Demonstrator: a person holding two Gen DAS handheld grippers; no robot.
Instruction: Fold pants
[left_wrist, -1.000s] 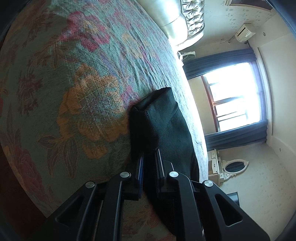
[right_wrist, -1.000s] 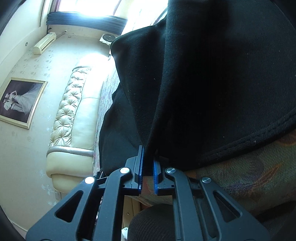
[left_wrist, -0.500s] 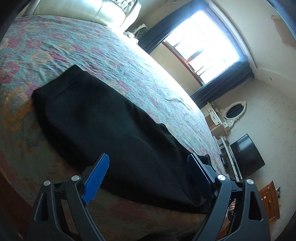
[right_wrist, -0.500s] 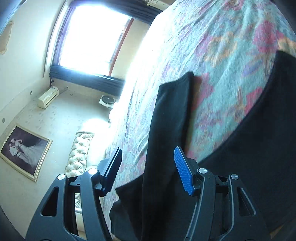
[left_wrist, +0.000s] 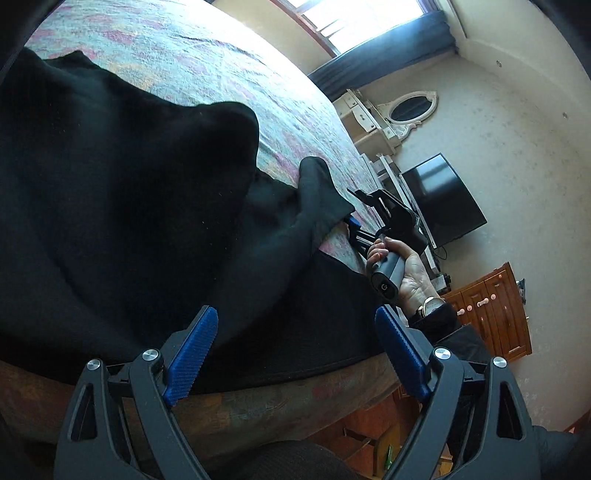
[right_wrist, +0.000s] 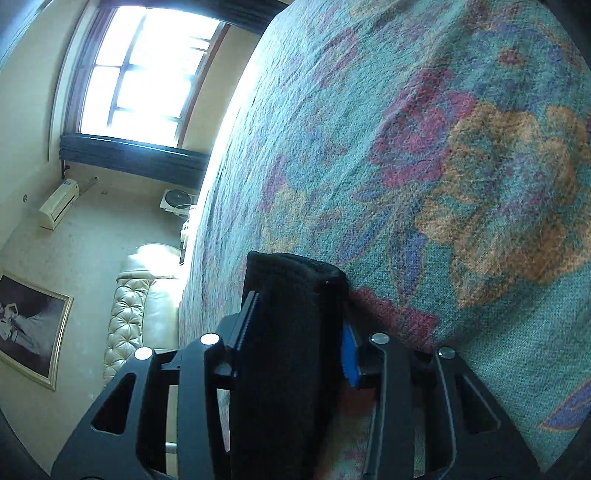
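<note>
While spread dark and rumpled across the near part of the floral bedspread (left_wrist: 207, 55), black pants (left_wrist: 110, 192) bunched up in a fold toward the middle. Left gripper (left_wrist: 295, 343) wide open just above the fabric near the bed's edge, blue pads (left_wrist: 192, 354) gripping nothing. Right gripper (right_wrist: 295, 325) just been closing, now clamped on a thick rolled end of the pants, lifted slightly off the bedspread. Right hand (left_wrist: 402, 269) wrapped round its grey handle, TV (left_wrist: 443, 199) behind.
</note>
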